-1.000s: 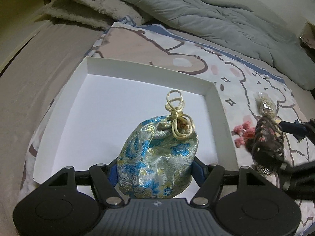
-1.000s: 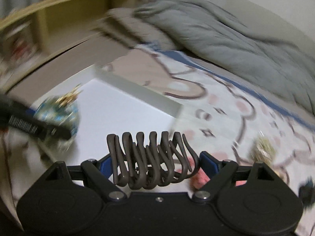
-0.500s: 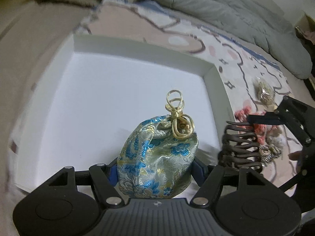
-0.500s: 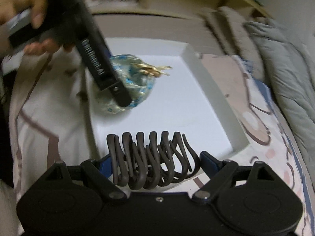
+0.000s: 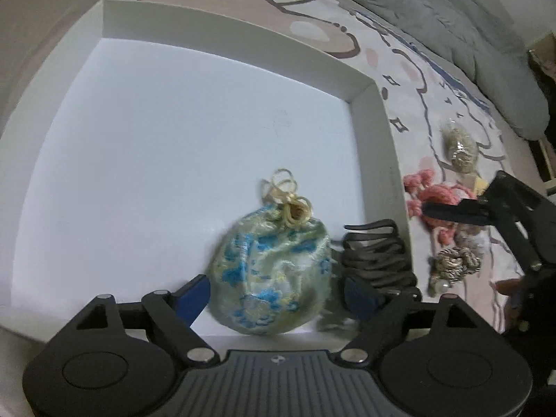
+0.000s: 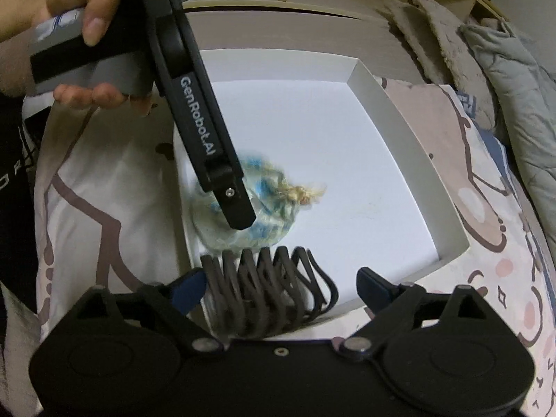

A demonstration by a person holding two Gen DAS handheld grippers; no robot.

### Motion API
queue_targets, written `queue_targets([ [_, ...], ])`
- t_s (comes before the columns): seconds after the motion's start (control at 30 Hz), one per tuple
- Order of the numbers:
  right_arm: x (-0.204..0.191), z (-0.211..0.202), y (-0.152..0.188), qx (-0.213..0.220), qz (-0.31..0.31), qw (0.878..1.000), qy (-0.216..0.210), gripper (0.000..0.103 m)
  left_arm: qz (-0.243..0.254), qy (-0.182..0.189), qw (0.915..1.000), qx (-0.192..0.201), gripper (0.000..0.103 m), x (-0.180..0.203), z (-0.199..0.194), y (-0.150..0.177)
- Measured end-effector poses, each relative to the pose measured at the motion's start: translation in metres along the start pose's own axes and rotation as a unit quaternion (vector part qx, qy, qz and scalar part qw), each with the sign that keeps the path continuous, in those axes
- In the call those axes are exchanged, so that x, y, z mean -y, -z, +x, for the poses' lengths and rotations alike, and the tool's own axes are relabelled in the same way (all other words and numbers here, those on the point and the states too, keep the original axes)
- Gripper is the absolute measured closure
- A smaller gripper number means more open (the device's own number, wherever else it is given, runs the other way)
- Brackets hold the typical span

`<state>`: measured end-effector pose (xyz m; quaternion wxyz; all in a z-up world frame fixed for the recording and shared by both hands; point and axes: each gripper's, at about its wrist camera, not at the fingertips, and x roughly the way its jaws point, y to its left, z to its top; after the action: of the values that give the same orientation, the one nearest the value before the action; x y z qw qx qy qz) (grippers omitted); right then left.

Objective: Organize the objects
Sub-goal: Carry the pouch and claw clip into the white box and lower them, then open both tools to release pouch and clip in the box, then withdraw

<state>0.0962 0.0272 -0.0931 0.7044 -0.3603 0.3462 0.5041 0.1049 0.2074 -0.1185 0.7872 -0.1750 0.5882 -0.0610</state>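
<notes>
My left tongs (image 5: 276,293) and right tongs (image 6: 279,286) have just sprung open — released pouch (image 5: 272,278) and hair claw (image 6: 269,286) now lie side by side at the box's (image 5: 222,38) near corner; other trinkets wait outside it.

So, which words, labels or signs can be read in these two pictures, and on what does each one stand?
"GenRobot.AI": white letters on the black finger of the left gripper, right wrist view.
White letters on the person's black sleeve, at the left edge: cut off, unreadable.
Small emblem on the grey gripper body, left wrist view: a sign only, too small to read.
Nothing readable on the box, pouch or bedsheet.
</notes>
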Motion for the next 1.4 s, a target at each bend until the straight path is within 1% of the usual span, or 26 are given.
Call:
queue_targets([
  [0.3,0.0,-0.015,0.001,0.017,0.032,0.999,0.009,0.008,-0.002,-0.003,0.9997,0.022,0.018,0.002,-0.015,0.0],
  [0.5,0.006,-0.037,0.003,0.06,0.092,0.993,0.038,0.008,0.005,-0.008,0.9991,0.042,0.018,0.008,-0.031,0.006],
  [0.63,0.008,-0.051,0.004,0.078,0.135,0.985,0.072,0.008,0.016,-0.017,0.998,0.059,0.018,0.015,-0.044,0.012],
  [0.73,0.011,-0.06,0.007,0.083,0.178,0.977,0.086,0.008,0.022,-0.021,0.9971,0.07,0.018,0.022,-0.052,0.016],
  [0.93,0.016,-0.078,0.018,0.098,0.254,0.958,0.088,0.007,0.034,-0.033,0.9945,0.093,0.018,0.035,-0.071,0.027],
  [1.03,0.02,-0.084,0.025,0.099,0.296,0.946,0.088,0.007,0.045,-0.049,0.9918,0.109,0.018,0.044,-0.081,0.033],
  [1.2,0.021,-0.091,0.036,0.102,0.328,0.934,0.097,0.006,0.058,-0.068,0.9877,0.128,0.017,0.056,-0.094,0.04],
  [1.4,0.023,-0.102,0.045,0.106,0.358,0.921,0.116,0.005,0.07,-0.089,0.981,0.157,0.009,0.068,-0.109,0.047],
])
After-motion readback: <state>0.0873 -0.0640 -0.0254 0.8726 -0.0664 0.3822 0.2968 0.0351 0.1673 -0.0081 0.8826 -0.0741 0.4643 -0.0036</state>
